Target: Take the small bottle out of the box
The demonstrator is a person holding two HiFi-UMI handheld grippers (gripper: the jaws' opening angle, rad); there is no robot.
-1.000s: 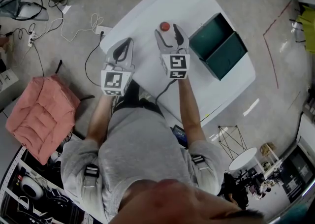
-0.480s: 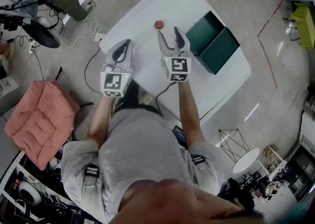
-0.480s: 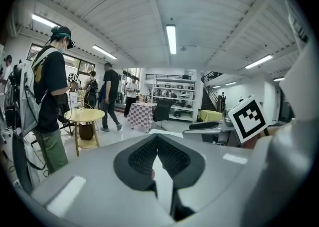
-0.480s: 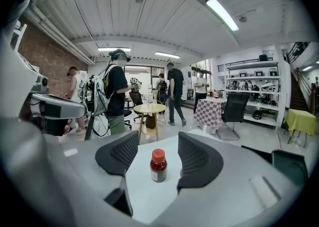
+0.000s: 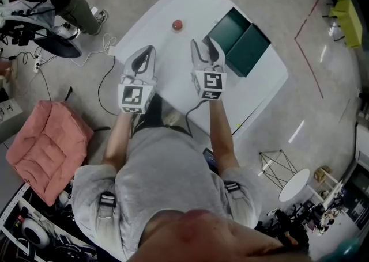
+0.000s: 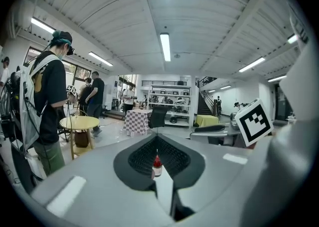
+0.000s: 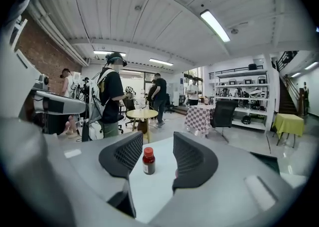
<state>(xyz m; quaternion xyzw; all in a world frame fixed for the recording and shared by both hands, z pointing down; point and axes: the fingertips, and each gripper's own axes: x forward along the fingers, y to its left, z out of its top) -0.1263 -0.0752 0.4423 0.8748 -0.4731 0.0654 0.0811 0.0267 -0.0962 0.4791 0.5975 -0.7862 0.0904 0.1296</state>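
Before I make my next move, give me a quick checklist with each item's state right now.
1. Removal done: ok, the small bottle stands on the white table, apart from the green box.
2. Bottle upright: ok.
3. Grip released: ok; the right gripper has jaws that have just been closing on nothing and stand apart, bottle beyond them.
4. Other hand empty: ok, the left gripper has its jaws together.
5. Box emptied: cannot tell.
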